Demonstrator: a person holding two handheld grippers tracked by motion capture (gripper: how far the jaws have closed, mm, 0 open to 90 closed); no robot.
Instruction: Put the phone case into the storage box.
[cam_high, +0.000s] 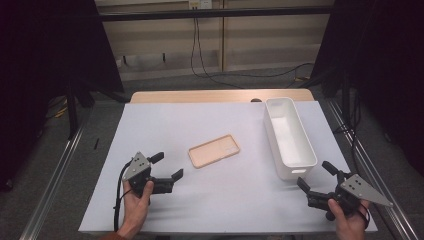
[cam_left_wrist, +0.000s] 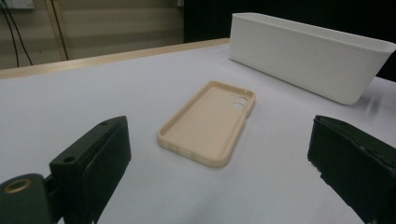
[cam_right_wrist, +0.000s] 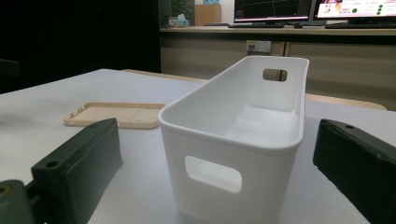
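High view: a phone case (cam_high: 214, 150) lies hollow side up at mid-table; a white bin (cam_high: 289, 136) runs along the right edge. The left gripper (cam_high: 167, 166) and right gripper (cam_high: 314, 176) hover near the front corners, jaws spread, empty. Left gripper view: the case lies ahead between the jaws; a low approach across its narrow width would likely grip best. Right gripper view: the empty bin stands just ahead.

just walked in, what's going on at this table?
Nothing is being handled yet. A person holds the left gripper and the right gripper, both open and empty, low over the white-covered table. A beige phone case lies inner side up mid-table, in line with the left gripper's open jaws. The right gripper faces the near end of an empty white bin.
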